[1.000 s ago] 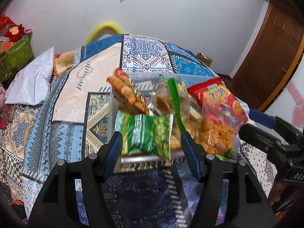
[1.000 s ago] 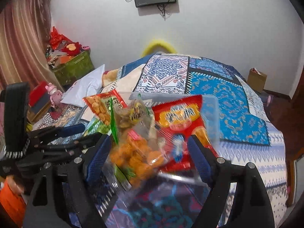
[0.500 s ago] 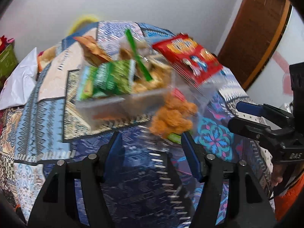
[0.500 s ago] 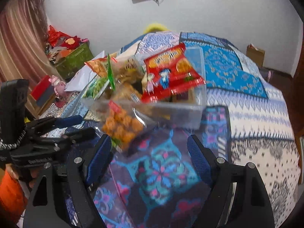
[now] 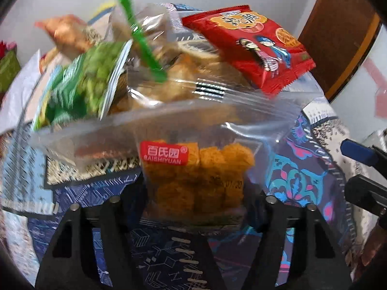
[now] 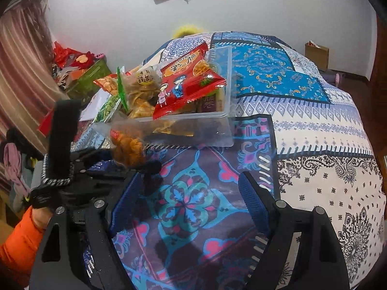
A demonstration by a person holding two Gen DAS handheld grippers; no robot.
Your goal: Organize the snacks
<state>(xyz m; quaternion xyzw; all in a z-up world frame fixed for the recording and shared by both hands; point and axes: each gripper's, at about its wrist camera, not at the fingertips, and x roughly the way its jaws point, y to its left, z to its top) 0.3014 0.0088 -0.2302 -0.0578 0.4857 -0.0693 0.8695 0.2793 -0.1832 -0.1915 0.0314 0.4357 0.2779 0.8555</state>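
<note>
A clear plastic tub (image 6: 217, 133) on the patterned bedspread holds several snack packets: a red cartoon packet (image 6: 186, 84) (image 5: 249, 48), a green pea packet (image 5: 82, 89), a green-sealed chip bag (image 5: 150, 55). A clear bag of orange fried puffs (image 5: 198, 176) (image 6: 128, 147) sits between my left gripper's fingers (image 5: 196, 198), in front of the tub; the bag hides the fingertips, so its jaw state is unclear. My right gripper (image 6: 188, 193) is open and empty, just right of the left one, above the bedspread.
The bed's patterned cover (image 6: 314, 145) stretches right and back. A white pillow (image 5: 21, 84) and a green box of clutter (image 6: 84, 79) lie at the left. A brown door (image 5: 338, 31) stands at the right; a cardboard box (image 6: 316, 53) sits by the far wall.
My left gripper moved forward onto the orange puff bag, which now fills the gap between its fingers. My right gripper stayed open and drew back slightly.
</note>
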